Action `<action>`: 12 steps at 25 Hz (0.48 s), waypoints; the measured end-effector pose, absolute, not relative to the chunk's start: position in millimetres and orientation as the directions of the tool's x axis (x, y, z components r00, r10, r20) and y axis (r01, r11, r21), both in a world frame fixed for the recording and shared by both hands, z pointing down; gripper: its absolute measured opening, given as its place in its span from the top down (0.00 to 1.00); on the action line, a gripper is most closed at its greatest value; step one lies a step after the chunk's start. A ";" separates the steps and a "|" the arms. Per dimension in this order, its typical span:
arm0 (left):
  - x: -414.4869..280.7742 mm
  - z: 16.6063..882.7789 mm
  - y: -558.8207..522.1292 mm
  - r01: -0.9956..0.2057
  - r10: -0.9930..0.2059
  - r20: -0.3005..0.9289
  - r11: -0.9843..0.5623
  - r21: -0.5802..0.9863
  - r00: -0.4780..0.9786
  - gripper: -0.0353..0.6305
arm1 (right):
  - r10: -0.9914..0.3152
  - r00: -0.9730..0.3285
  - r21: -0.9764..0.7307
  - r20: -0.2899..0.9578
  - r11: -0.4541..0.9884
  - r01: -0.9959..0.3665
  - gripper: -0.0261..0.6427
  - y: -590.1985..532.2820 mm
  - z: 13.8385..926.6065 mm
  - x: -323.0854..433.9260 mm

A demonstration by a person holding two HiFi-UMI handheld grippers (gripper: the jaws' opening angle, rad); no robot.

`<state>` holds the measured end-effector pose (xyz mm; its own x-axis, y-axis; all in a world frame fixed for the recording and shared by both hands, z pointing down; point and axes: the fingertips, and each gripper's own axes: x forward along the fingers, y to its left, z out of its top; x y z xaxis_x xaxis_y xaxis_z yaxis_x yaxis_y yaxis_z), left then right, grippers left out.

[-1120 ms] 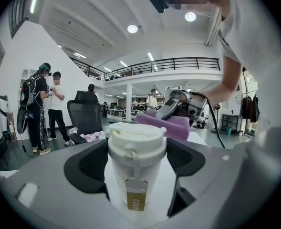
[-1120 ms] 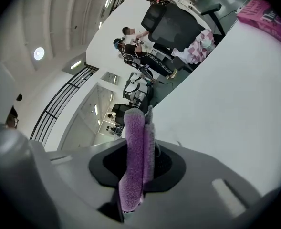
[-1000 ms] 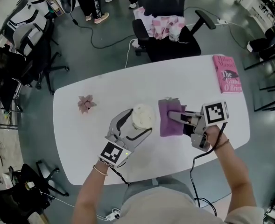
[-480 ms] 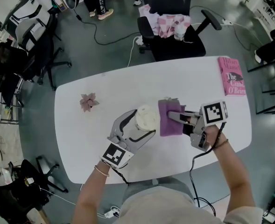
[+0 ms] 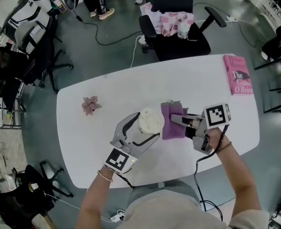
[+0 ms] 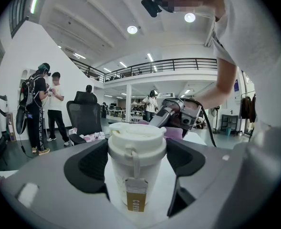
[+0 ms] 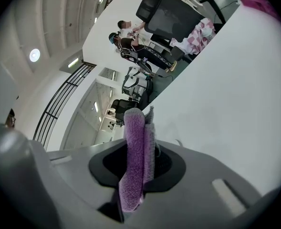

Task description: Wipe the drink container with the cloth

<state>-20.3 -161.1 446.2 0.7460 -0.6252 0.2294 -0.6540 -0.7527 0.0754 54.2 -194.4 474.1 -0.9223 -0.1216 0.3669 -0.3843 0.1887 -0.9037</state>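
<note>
- White oval tabletop stands on a grey floor, with a black office chair at its far edge and a pink book near its far right end.
- Only the head view lays out the whole scene. It shows a small pink paper flower lying well to the left, apart from everything else.
- From above, the cup shows only as a pale round lid near the middle of the tabletop.
- The left gripper view shows the cup upright, white and lidded, with a small brown tag hanging down its front.
- The left gripper has its jaws closed on the cup, one pad against each side, as its own view shows.
- The right gripper points left toward the cup and is clamped on the purple cloth.
- In the right gripper view the cloth is a folded fleecy strip pinched upright between the jaws.
- The cup does not appear in that view, only bare tabletop beyond the cloth.
- The cloth's left edge meets the cup's right side in the head view, and actual contact cannot be confirmed.
- From the left gripper view the cloth peeks out behind the lid, with the right gripper above it.
</note>
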 end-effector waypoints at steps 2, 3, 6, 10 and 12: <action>-20.0 446.3 -160.7 -0.654 -0.625 0.232 -0.752 0.077 0.746 0.37 | -0.122 -0.926 -0.909 0.357 0.183 -0.374 0.86 -193.7 475.1 52.5; -20.0 446.6 -160.6 -0.655 -0.624 0.233 -0.752 0.079 0.745 0.37 | -0.120 -0.929 -0.912 0.350 0.184 -0.368 0.86 -193.5 475.4 51.1; -20.2 447.1 -160.8 -0.655 -0.625 0.234 -0.751 0.079 0.745 0.37 | -0.106 -0.936 -0.910 0.336 0.220 -0.351 0.86 -195.0 475.3 46.1; -19.8 446.4 -160.8 -0.655 -0.624 0.237 -0.752 0.077 0.745 0.37 | -0.098 -0.926 -0.906 0.364 0.192 -0.377 0.86 -193.4 479.1 46.7; -19.1 445.3 -160.3 -0.654 -0.624 0.236 -0.752 0.077 0.745 0.37 | -0.095 -0.923 -0.908 0.374 0.166 -0.385 0.86 -191.6 481.1 47.1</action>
